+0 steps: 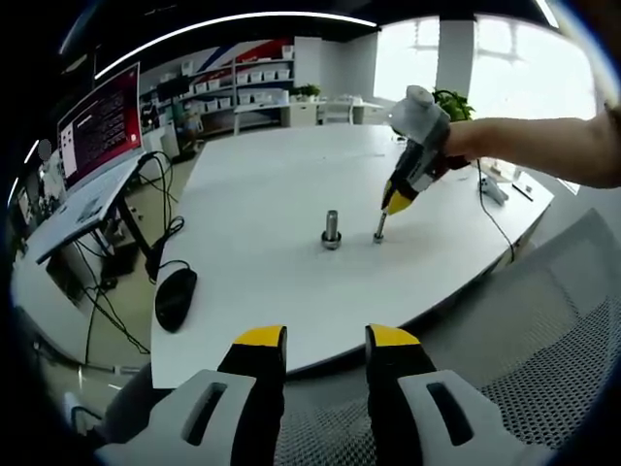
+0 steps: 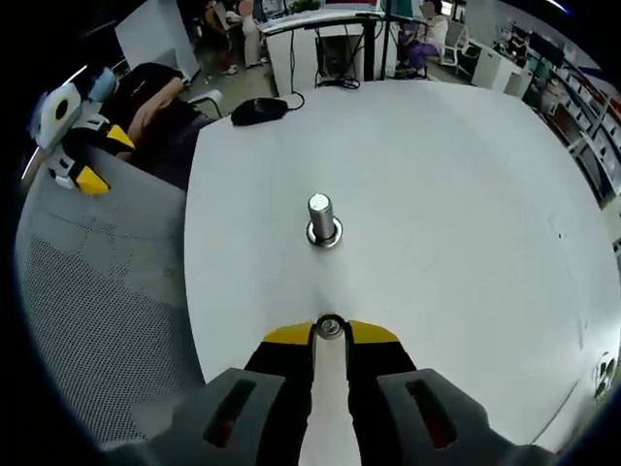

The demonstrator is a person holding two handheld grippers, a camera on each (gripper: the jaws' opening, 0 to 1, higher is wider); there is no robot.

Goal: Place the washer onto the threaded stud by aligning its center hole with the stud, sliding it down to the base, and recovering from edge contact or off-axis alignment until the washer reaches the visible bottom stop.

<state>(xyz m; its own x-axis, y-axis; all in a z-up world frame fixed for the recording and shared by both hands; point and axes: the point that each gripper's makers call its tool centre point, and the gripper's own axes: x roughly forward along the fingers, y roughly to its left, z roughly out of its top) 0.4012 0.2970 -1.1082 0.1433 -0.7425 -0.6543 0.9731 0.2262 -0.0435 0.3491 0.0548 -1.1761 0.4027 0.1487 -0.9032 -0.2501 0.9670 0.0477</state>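
A white table (image 2: 466,194) carries an upright threaded stud (image 2: 321,219) and a black mouse (image 2: 256,111).

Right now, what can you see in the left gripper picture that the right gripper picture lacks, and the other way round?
The left gripper view alone shows the large monitor with a dark red screen and the white wall shelves; its own yellow-tipped left gripper stands open above the grey mesh chair.

The right gripper view alone shows the small metal washer pinched between the right gripper tips, seen close.

Both share the white table, the upright threaded steel stud, the black computer mouse and that right gripper.
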